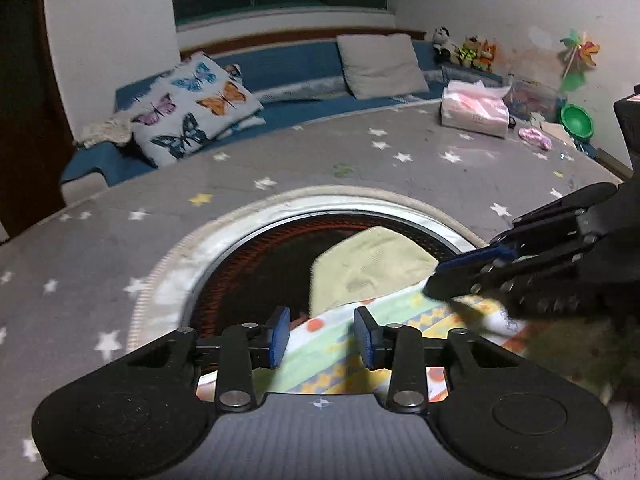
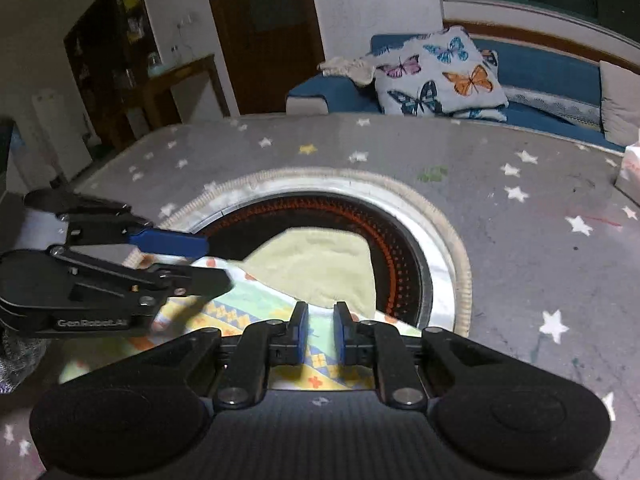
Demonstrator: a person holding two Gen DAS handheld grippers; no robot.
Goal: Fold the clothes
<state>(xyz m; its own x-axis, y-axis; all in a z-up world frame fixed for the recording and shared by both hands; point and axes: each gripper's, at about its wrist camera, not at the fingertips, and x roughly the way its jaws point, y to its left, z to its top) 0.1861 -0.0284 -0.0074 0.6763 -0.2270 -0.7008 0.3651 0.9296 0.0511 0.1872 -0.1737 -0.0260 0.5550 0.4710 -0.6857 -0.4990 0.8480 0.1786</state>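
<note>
A small garment with a pale yellow-green back [image 1: 368, 264] and a colourful patterned side [image 1: 336, 348] lies over the round dark opening in the table. It also shows in the right wrist view [image 2: 320, 264]. My left gripper [image 1: 322, 334] is open, its blue pads just above the patterned cloth. My right gripper [image 2: 320, 332] is open by a narrow gap over the same cloth. Each gripper shows in the other's view: the right one [image 1: 460, 272] from the right, the left one [image 2: 200, 256] from the left, both low over the garment.
The grey star-print table cover [image 1: 280, 176] has a round ringed burner hole [image 2: 404, 240] in its middle. A tissue pack [image 1: 476, 108], green bowl [image 1: 576, 120] and small toys sit at the far right. A blue sofa with a butterfly cushion [image 1: 192, 108] stands behind.
</note>
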